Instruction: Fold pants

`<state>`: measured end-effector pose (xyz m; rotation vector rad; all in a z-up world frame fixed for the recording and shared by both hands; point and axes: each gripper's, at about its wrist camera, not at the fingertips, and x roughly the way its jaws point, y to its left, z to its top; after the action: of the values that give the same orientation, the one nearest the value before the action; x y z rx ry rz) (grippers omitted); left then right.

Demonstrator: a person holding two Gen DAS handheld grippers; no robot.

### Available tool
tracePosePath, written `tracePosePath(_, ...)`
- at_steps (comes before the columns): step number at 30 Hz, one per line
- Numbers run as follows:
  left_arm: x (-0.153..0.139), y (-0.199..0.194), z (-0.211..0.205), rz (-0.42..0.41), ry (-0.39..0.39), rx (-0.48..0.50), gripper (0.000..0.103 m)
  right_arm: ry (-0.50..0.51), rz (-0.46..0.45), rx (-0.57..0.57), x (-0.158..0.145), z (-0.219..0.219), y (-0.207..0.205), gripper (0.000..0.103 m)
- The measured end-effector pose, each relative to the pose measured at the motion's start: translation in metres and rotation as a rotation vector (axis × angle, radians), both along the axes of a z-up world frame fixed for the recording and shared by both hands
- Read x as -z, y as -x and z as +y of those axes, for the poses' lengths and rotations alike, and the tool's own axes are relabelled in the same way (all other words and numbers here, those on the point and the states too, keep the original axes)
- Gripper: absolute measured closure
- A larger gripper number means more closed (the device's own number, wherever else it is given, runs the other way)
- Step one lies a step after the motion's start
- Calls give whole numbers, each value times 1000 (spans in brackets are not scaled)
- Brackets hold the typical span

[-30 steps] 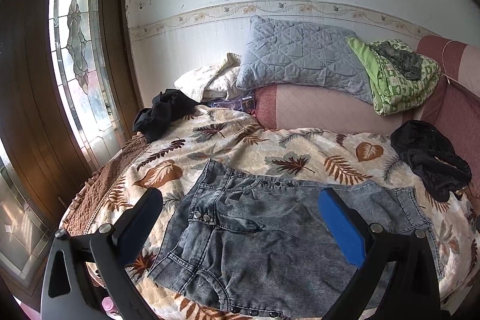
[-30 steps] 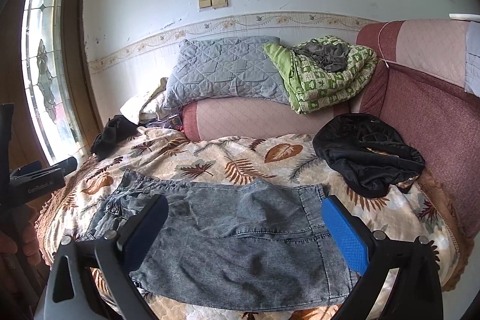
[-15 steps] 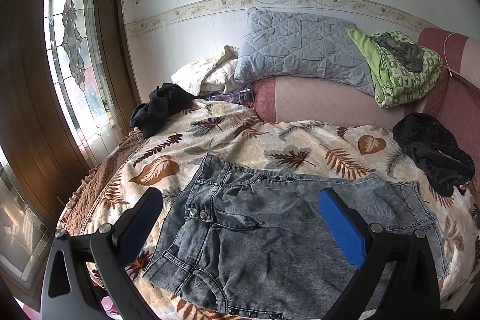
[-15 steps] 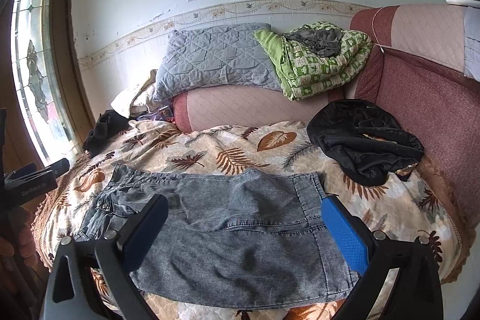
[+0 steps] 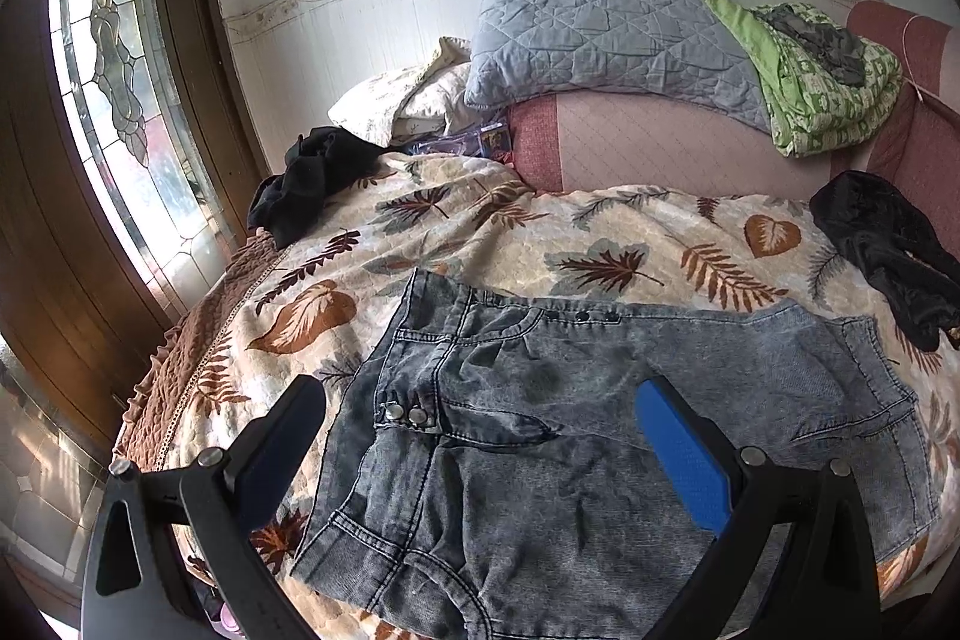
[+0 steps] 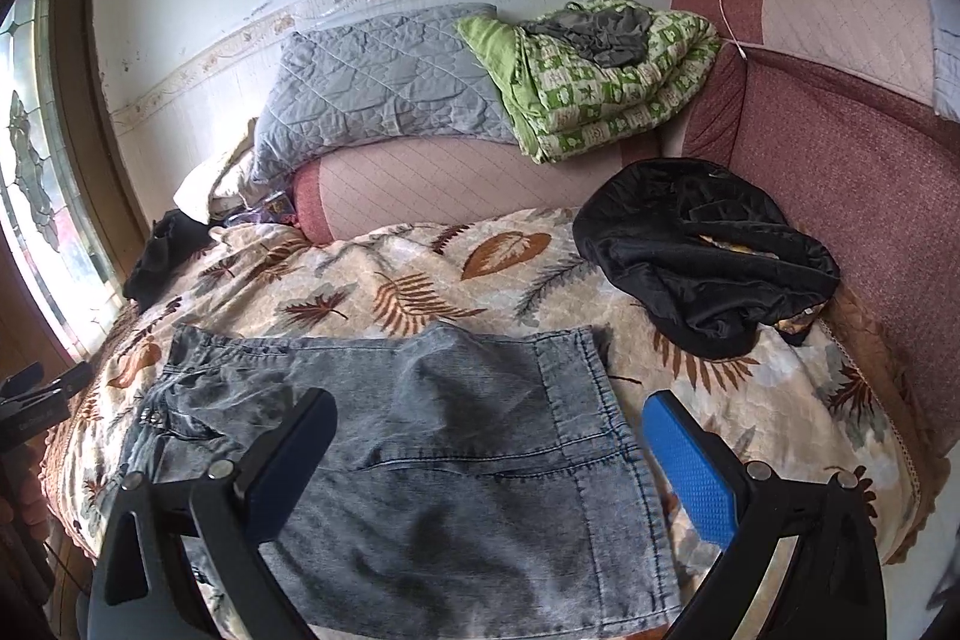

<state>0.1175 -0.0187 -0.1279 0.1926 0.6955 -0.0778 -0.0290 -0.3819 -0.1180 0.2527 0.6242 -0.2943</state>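
Grey washed denim shorts point(image 5: 570, 436) lie flat on the leaf-print bedspread point(image 5: 540, 232), waistband to the left, leg hems to the right. My left gripper point(image 5: 480, 424) is open and empty, hovering above the waistband and fly buttons. In the right wrist view the shorts point(image 6: 420, 448) lie below my right gripper point(image 6: 489, 436), which is open and empty above the leg hems. The left gripper's body shows at the left edge of the right wrist view point(image 6: 36, 400).
A black garment point(image 6: 702, 256) lies at the bed's right, another black garment point(image 5: 306, 184) at the back left. A grey pillow point(image 5: 600, 40) and a green quilt point(image 5: 822, 82) rest on the pink headboard point(image 5: 660, 142). A stained-glass door point(image 5: 114, 100) stands left.
Both grippers have moved closer and lower toward the shorts, which now fill more of each view. The shorts have not moved. Both grippers stay open.
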Motion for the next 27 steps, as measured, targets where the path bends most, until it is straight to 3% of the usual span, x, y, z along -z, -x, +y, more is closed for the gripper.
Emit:
tracePosePath(5, 37, -74, 23, 87, -102, -42, 0, -184, 79, 18, 38, -83, -49, 0)
tracePosePath(8, 61, -120, 34, 163, -107, -44, 0, -310, 110, 23, 67, -113, -84, 1)
tracePosePath(12, 90, -173, 51, 264, -89, -67, 0, -378, 155, 95, 104, -133, -130, 8)
tracePosePath(15, 106, -206, 64, 310, -89, -126, 0, -471, 109, 178, 121, -137, -143, 9)
tracePosePath(21, 120, -261, 76, 375, -11, -223, 0, -412, 67, 202, 126, -126, -161, 9)
tracePosePath(27, 128, -292, 62, 387, 14, -230, 0, -397, 87, 200, 130, -139, -170, 9)
